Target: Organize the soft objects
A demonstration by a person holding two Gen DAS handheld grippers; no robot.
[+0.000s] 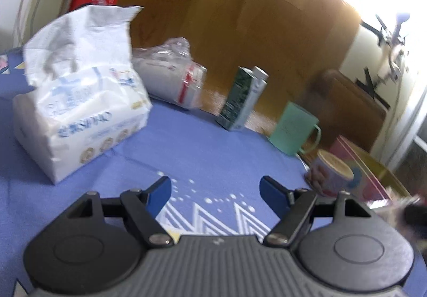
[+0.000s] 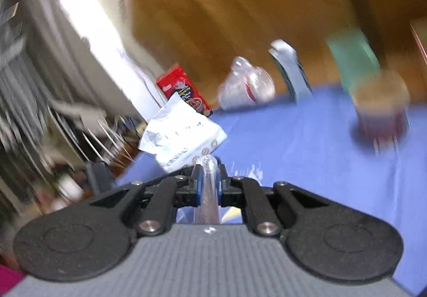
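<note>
Right tool (image 2: pixel 208 185) clenched on clear wrapper (image 2: pixel 208 190) | left tool (image 1: pixel 214 194) released, tissue pack (image 1: pixel 80 115) ahead-left

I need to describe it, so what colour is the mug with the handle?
The mug is mint green, clearest in the left wrist view.

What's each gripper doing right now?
Left gripper: open, empty.
Right gripper: closed on a thin clear plastic piece.

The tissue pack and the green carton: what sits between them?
A clear plastic bag lying on its side, between the tissue pack and the green carton, shown in the left wrist view.
</note>
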